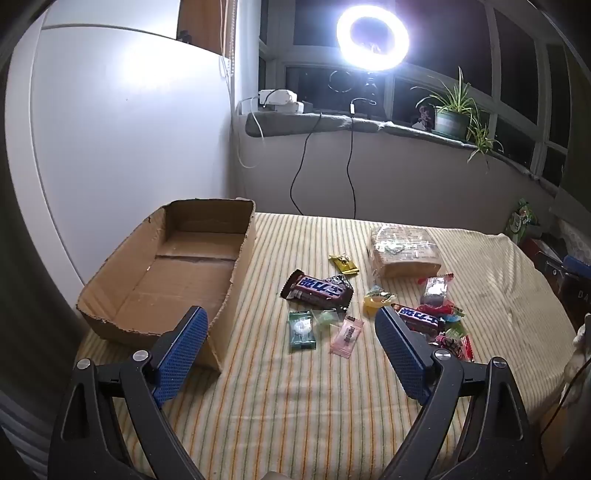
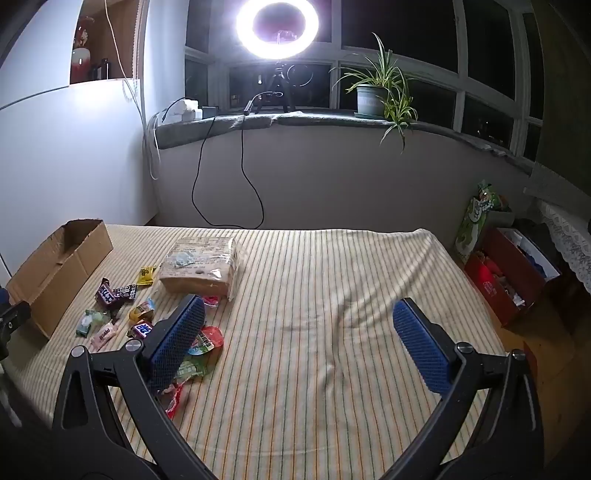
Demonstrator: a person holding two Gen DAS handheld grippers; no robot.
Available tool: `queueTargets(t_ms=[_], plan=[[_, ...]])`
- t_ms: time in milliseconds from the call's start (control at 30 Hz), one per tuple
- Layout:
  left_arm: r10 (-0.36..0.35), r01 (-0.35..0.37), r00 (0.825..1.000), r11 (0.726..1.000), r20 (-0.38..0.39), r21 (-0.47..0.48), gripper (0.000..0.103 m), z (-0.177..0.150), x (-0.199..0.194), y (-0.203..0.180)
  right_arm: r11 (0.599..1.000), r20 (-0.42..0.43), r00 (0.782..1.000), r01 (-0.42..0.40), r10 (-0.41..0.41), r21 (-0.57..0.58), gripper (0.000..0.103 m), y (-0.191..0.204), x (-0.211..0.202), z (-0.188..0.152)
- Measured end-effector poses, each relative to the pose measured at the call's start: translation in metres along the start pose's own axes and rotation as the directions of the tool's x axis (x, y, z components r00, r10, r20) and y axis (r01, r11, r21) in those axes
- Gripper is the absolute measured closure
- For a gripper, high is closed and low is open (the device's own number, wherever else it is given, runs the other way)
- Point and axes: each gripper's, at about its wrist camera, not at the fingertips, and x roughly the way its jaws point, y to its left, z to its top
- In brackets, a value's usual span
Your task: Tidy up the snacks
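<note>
An empty open cardboard box [image 1: 192, 258] [image 2: 55, 269] lies at the left of the striped table cloth. Right of it are scattered snacks: a brown chocolate bar [image 1: 317, 291] [image 2: 107, 293], a second bar [image 1: 417, 317] [image 2: 144, 328], a yellow packet [image 1: 344, 264] [image 2: 146, 275], a green packet [image 1: 302, 329], a pink candy [image 1: 347, 336] [image 2: 103, 335], a wrapped bread loaf [image 1: 404, 251] [image 2: 201, 264] and several bright sweets [image 2: 207, 339]. My left gripper [image 1: 291, 325] hovers open in front of the small packets. My right gripper [image 2: 299, 317] is open over bare cloth, right of the snacks.
A ring light [image 1: 372, 35] and a potted plant [image 2: 371, 96] stand on the windowsill behind the table, with cables [image 1: 299, 170] hanging down. A white panel [image 1: 122, 140] bounds the left side. Red boxes and a green bag [image 2: 476, 221] sit on the floor at right.
</note>
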Motion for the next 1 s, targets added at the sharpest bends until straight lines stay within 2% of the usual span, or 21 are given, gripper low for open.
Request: queueTargets(t_ms=[1000], plan=[[-0.002, 0.002, 1.000, 1.000, -0.002, -0.001, 0.011, -0.0009, 0.0012, -0.0032, 1.000, -0.001, 1.000, 0.002, -0.002, -0.001, 0.000, -0.0026, 0.0015, 0.0004]])
